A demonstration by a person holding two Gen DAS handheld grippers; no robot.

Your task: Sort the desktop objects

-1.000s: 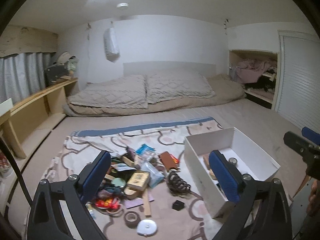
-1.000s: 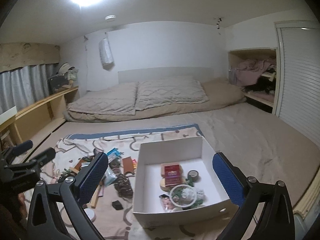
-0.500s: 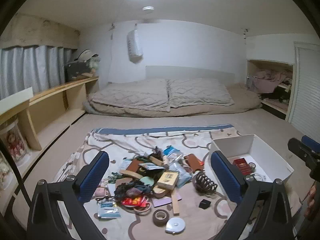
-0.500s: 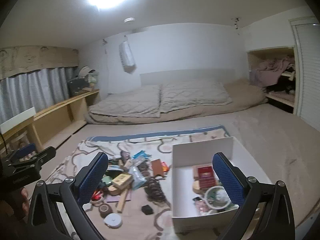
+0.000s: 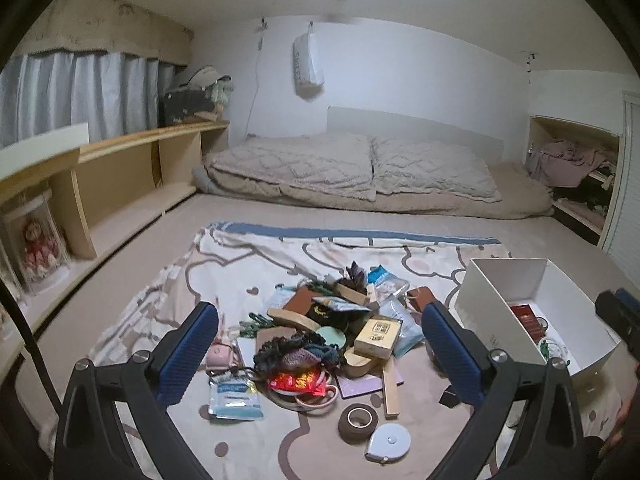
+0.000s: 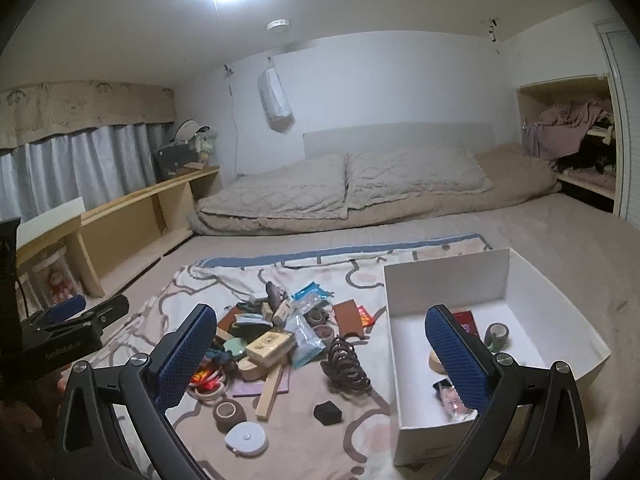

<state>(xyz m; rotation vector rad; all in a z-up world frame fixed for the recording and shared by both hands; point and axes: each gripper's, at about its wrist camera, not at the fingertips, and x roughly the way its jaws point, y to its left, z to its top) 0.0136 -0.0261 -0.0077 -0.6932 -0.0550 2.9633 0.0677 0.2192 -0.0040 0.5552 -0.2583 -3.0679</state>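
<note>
A pile of small objects lies on a patterned blanket: a tan box, a roll of brown tape, a white tape measure, a wooden stick and a dark hair claw. A white box at the right holds a red book and a tape roll. My left gripper is open and empty above the pile. My right gripper is open and empty, between the pile and the white box.
A bed with beige quilts lies behind the blanket. A low wooden shelf runs along the left wall with a doll under it. A closet nook is at the right.
Both grippers have swung to the left, so the pile now sits in front of them and the white box has shifted to the right of each view.
</note>
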